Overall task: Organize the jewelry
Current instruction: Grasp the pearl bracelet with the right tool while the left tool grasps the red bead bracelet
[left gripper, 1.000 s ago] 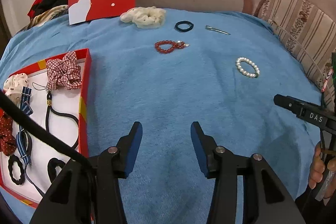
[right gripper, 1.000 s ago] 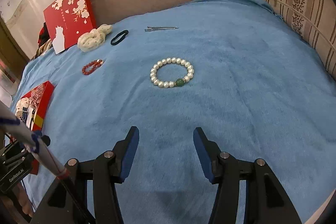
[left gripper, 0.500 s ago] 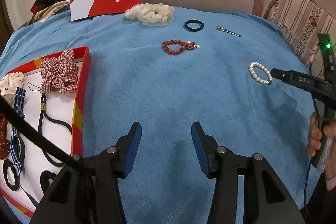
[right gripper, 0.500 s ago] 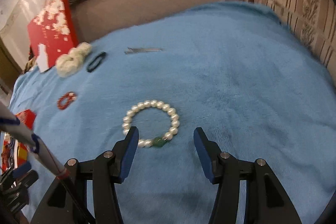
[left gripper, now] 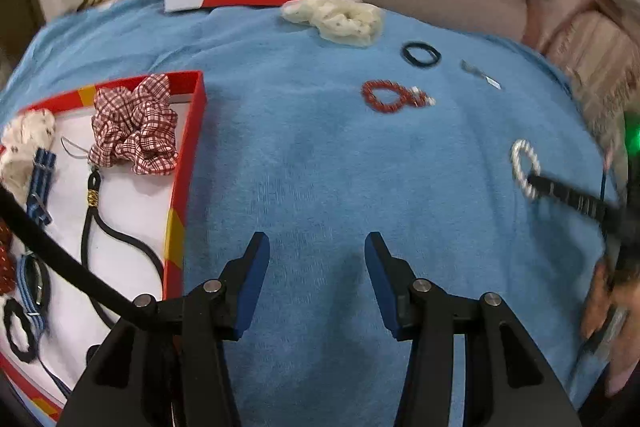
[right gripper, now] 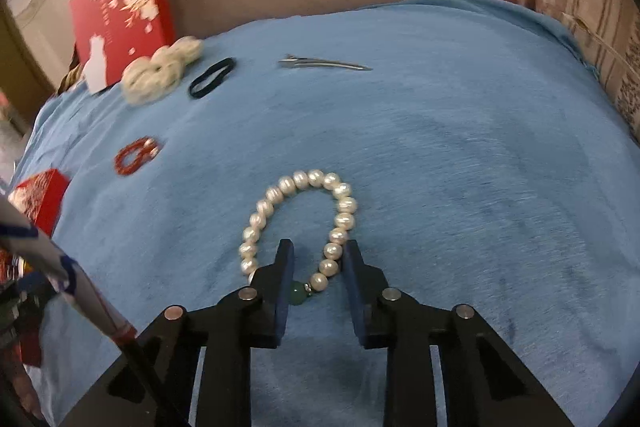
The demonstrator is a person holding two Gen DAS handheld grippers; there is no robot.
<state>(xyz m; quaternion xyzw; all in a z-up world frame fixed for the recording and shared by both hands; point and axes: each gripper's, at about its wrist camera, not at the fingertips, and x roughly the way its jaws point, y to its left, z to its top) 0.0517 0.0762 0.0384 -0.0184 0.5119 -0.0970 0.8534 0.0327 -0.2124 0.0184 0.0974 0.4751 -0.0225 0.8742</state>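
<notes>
The right gripper point(right gripper: 316, 259), angled down at the blue blanket point(right gripper: 460, 167), has just been closing; its jaws straddle the pearl bracelet point(right gripper: 304, 219), grip unconfirmed. Only the left view shows the red tray point(left gripper: 188, 187). The left gripper point(left gripper: 316, 259) hovers with jaws apart, empty.

A blue blanket point(right gripper: 460, 155) covers the surface. In the right wrist view a pearl bracelet point(right gripper: 298, 223) lies at lower centre, a red bead bracelet point(right gripper: 134, 157) at left, and a black hair tie point(right gripper: 211, 78), a cream scrunchie point(right gripper: 160, 69) and a metal hair clip point(right gripper: 324, 63) toward the top. In the left wrist view a red tray point(left gripper: 176, 219) sits at lower left.
</notes>
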